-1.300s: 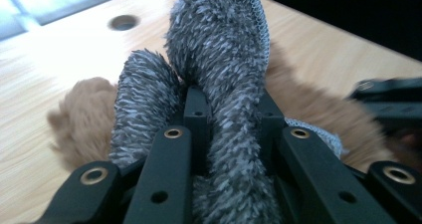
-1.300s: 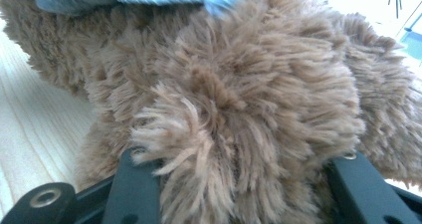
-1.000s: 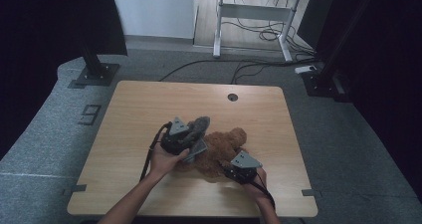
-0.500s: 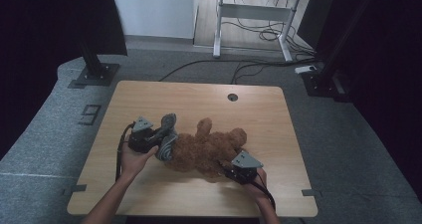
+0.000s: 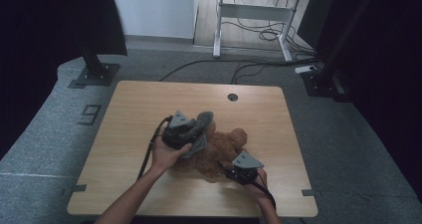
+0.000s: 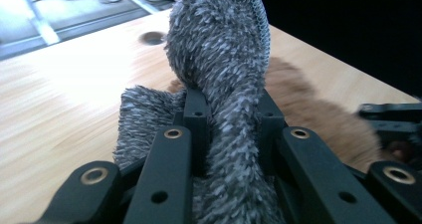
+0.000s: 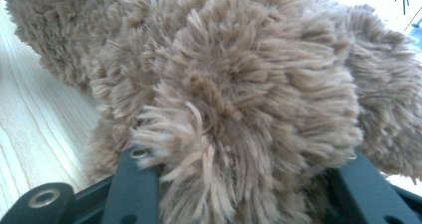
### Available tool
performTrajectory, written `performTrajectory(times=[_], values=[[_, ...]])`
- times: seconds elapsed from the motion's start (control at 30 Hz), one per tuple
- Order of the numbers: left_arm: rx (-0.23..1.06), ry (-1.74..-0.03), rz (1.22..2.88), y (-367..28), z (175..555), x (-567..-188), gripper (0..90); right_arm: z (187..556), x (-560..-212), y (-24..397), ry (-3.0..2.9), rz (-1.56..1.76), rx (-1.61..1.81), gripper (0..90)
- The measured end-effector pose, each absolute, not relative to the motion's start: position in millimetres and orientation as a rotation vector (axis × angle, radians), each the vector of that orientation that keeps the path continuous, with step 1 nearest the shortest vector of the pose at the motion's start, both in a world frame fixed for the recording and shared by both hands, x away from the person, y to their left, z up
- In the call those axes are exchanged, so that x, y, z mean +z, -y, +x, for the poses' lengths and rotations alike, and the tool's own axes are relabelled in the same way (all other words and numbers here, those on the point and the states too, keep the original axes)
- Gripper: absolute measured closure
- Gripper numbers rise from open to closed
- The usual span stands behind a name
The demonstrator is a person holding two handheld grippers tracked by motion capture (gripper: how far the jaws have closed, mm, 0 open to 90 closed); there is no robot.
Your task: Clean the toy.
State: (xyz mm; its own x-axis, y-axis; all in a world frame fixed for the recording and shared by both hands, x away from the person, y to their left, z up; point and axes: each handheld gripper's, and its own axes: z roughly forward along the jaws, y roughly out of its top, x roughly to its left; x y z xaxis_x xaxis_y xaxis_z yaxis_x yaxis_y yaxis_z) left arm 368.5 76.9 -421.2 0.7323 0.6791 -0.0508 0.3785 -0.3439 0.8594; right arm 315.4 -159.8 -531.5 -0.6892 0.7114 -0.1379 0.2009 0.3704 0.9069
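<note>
So, quick notes on how this stuff handles. The brown teddy bear [image 5: 219, 152] lies on the wooden table [image 5: 129, 114], toward the near middle, and it's all long shaggy pile, so I'd guess it's light, squashy and not fragile. It won't slip out of the jaws, but it will sag and stretch if you pull on one limb. The right gripper [image 5: 238, 173] sits at the near edge of the bear with its jaws partway closed on a fat lump of brown fur [image 7: 239, 99]. Looks like a limb or the rump, can't tell which. That's a sensible spot, something bulky that fills the jaws.

The left gripper [image 5: 191, 132] is pinched down tight on a grey fuzzy cloth [image 6: 224, 84], some small garment or towel, hard to say. It's held just above the bear's left side, with the loose end flopping up past the jaws. It's thin, limp and weighs nothing, so grab it near an edge or it bunches.

For writing, there's a big "9" [image 5: 89, 114] marked on the grey floor left of the table. No tags or brand labels that I can read on either the bear or the cloth.
</note>
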Motion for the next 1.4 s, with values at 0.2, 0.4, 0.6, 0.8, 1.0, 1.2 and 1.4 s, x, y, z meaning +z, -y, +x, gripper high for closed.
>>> performTrajectory(times=[0.2,0.4,0.6,0.8,1.0,1.2,1.4], values=[[0.370,-0.721,2.029,-28.7,365.4,-418.0,74.3,315.3,-531.7,160.6,-2.121,0.785,1.302,52.8],[0.354,-0.706,2.091,-6.5,369.3,-434.0,74.3,315.0,-532.0,160.8,-2.122,0.785,1.303,52.7],[0.353,-0.758,2.063,-27.8,374.9,-437.6,74.6,315.4,-532.6,160.9,-2.124,0.793,1.308,52.5],[0.399,-0.805,2.029,-63.6,372.7,-437.5,74.9,315.9,-532.3,161.5,-2.126,0.795,1.309,52.5],[0.420,-0.861,1.957,-106.9,367.0,-438.6,75.0,316.3,-532.3,161.5,-2.125,0.801,1.315,52.3],[0.468,-0.933,1.930,-147.5,362.0,-442.3,75.1,316.2,-532.2,161.4,-2.125,0.806,1.314,52.3],[0.477,-0.999,1.920,-175.2,361.5,-455.3,75.1,316.6,-532.4,161.4,-2.124,0.813,1.320,52.2]])
